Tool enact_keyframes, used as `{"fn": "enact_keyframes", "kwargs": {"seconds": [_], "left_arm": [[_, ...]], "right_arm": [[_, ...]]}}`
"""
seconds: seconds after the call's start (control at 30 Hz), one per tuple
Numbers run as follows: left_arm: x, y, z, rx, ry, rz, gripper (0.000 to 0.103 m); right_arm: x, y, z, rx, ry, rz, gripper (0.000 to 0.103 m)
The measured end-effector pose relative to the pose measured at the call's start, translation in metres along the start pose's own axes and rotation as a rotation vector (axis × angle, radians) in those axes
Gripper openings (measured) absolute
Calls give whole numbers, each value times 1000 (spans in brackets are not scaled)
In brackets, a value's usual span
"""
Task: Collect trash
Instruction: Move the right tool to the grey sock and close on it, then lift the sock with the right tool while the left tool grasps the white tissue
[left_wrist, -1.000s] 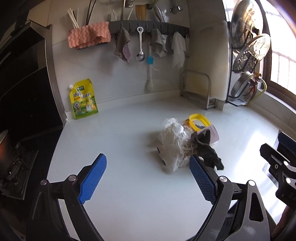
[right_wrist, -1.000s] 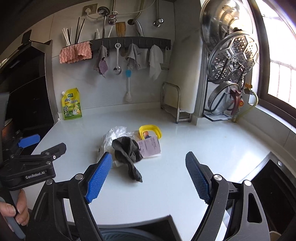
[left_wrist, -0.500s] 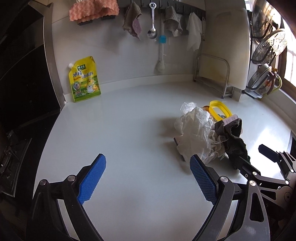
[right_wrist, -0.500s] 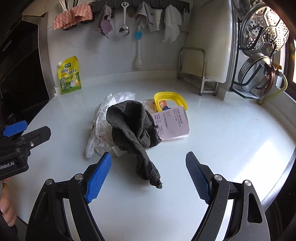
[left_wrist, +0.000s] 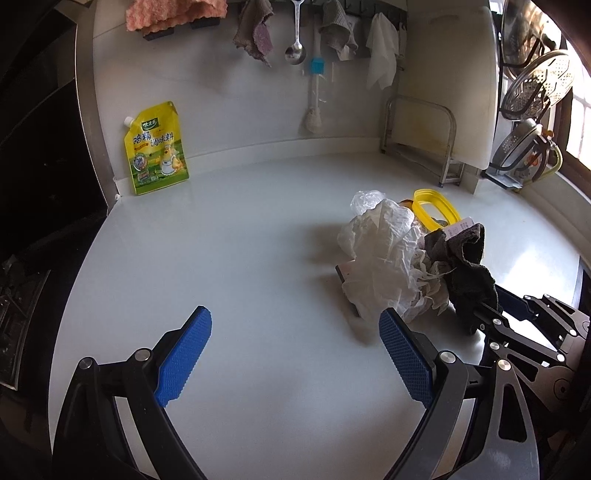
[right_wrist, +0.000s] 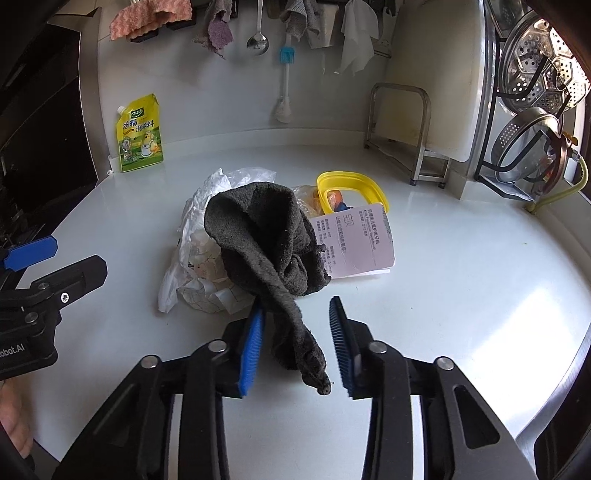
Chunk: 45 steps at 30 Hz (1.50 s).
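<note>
Under the dark cloth much of the trash pile is buried: the crumpled white plastic bag shows only at its left side, the yellow container only as a rim, and what lies inside it is too blurred to name. A printed paper label peeks out on the right. The pile sits near the middle of the white worktop, well clear of its back edge, where a yellow seasoning pouch leans on the wall. Cloths and a ladle hang above; steamer racks stand at the right end. The right gripper angles down, jaws closing around the cloth's hanging tail, pads not yet pressing on it. The left gripper hovers over bare worktop, fingers spread wide, nothing between them.
</note>
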<state>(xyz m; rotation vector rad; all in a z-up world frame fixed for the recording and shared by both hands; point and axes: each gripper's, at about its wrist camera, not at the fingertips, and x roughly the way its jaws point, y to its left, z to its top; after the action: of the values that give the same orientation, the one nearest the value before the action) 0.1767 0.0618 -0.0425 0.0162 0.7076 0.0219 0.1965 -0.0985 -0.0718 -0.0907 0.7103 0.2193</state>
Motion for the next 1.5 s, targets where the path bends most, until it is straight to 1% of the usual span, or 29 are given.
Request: {"fn": "enact_keyframes", "kwargs": {"seconds": [0.03, 0.23, 0.53, 0.67, 1.03, 1.1, 1.13, 1.2, 1.23, 1.27, 1.3, 1.33, 1.4, 1.5], "left_arm": [[0, -1, 0, -1, -1, -1, 90], [1, -11, 4, -9, -13, -19, 90], [14, -33, 17, 3, -10, -36, 90], [23, -40, 26, 2, -4, -33, 91], [54, -49, 50, -20, 38, -28, 91], [57, -52, 49, -6, 39, -22, 89], [57, -55, 49, 7, 33, -14, 87], [56, -58, 48, 33, 18, -7, 71], [55, -59, 48, 38, 14, -9, 68], [55, -58, 48, 37, 12, -16, 60], [55, -57, 48, 32, 14, -26, 51], [57, -56, 49, 28, 20, -37, 45], [60, -54, 48, 24, 41, -51, 19], [56, -49, 47, 16, 36, -61, 12]], "right_arm": [[-1, -1, 0, 5, 2, 11, 19], [-18, -15, 1, 37, -35, 30, 13], [-35, -52, -4, 145, -98, 22, 9], [-37, -65, -6, 202, -101, 47, 9], [-33, -65, -8, 226, -100, 73, 8], [-33, -65, -8, 227, -98, 76, 8], [-32, -65, -9, 226, -98, 76, 8], [-32, -65, -9, 225, -97, 75, 8], [-31, -65, -10, 225, -96, 76, 8], [-31, -65, -10, 226, -95, 77, 8], [-31, -65, -10, 225, -94, 76, 8], [-30, -64, -10, 223, -93, 76, 8], [-31, -64, -10, 218, -96, 72, 8], [-33, -62, -10, 203, -108, 58, 8]]}}
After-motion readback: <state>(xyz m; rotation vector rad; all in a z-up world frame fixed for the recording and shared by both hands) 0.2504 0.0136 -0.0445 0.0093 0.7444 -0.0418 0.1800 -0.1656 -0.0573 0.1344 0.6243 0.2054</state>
